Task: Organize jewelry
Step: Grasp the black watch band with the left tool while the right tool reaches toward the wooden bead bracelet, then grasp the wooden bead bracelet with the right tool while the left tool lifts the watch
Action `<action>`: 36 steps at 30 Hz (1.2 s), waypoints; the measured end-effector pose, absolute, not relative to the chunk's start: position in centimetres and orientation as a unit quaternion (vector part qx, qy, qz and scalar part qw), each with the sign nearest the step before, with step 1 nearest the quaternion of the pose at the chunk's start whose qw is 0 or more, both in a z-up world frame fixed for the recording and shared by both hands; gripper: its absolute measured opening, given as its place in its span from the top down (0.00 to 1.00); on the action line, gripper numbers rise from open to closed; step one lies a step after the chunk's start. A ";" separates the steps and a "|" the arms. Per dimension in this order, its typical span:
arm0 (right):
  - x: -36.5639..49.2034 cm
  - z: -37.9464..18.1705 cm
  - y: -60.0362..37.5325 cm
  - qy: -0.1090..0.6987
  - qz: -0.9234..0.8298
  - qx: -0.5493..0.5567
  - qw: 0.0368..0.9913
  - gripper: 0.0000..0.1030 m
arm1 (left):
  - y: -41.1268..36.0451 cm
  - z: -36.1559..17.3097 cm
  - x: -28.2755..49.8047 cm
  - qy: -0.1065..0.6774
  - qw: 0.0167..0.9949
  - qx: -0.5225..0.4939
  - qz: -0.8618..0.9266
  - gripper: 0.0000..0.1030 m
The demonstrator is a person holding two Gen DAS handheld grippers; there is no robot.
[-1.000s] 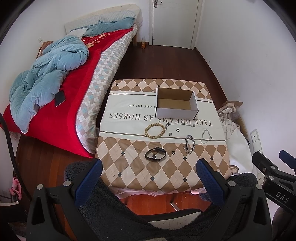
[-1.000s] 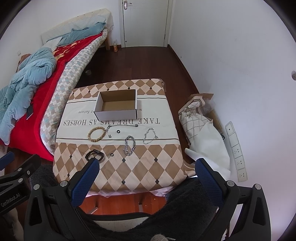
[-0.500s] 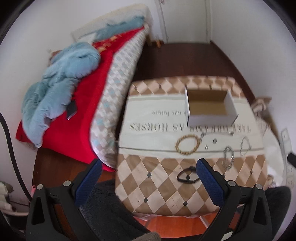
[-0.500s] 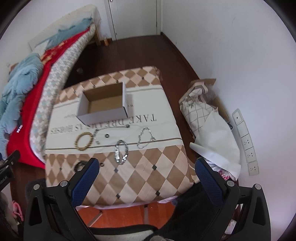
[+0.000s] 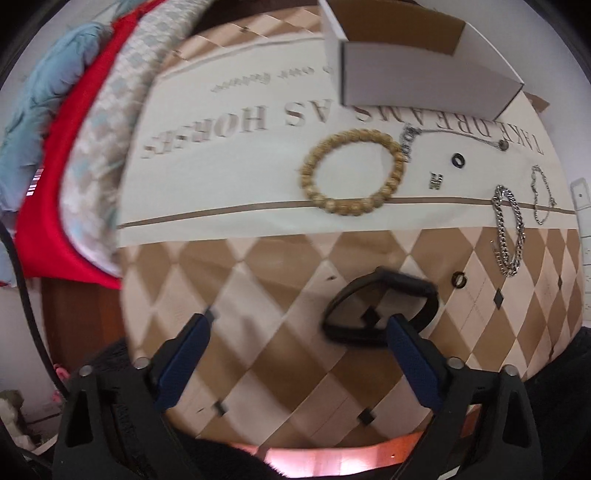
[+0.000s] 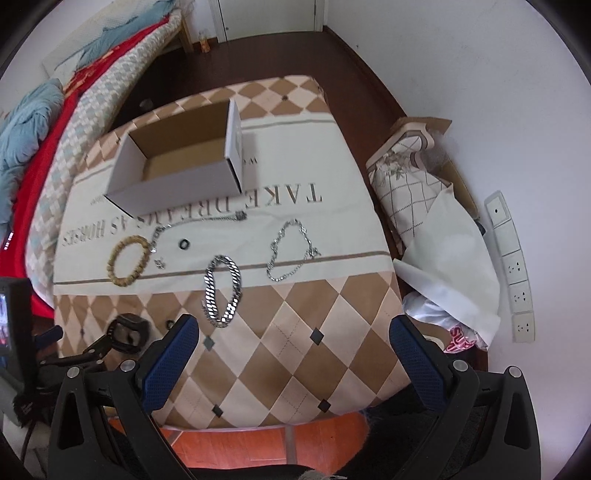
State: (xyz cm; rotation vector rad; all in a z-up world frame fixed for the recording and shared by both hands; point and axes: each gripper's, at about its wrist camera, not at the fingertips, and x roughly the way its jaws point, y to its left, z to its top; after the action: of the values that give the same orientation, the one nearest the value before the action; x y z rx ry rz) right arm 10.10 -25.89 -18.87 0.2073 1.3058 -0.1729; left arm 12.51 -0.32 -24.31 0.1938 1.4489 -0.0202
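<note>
Jewelry lies on a table with a checkered cloth. My left gripper is open, low over the near part, its right finger just in front of a black band. Beyond lie a wooden bead bracelet, a thin necklace, two small black rings, a thick silver chain and a thin silver bracelet. An open white box stands behind them. My right gripper is open, above the near edge, right of the thick chain.
A bed with a red cover and blue duvet runs along the table's left side. A patterned bag and white paper lie on the floor to the right, by wall sockets. A white door is at the far end.
Both grippers have dropped and moved forward toward the table. The left one has come down close to the black band. The jewelry has not moved.
</note>
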 end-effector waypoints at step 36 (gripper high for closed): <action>20.3 -28.5 -6.6 0.617 -0.009 0.042 0.785 0.86 | 11.3 -25.7 17.0 0.614 0.781 0.041 0.105 0.95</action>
State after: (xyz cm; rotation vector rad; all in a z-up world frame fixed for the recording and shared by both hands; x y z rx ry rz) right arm 20.33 -6.65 -28.55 0.0904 1.3317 -0.0201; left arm 17.05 11.31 -25.67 0.0891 1.3259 0.2272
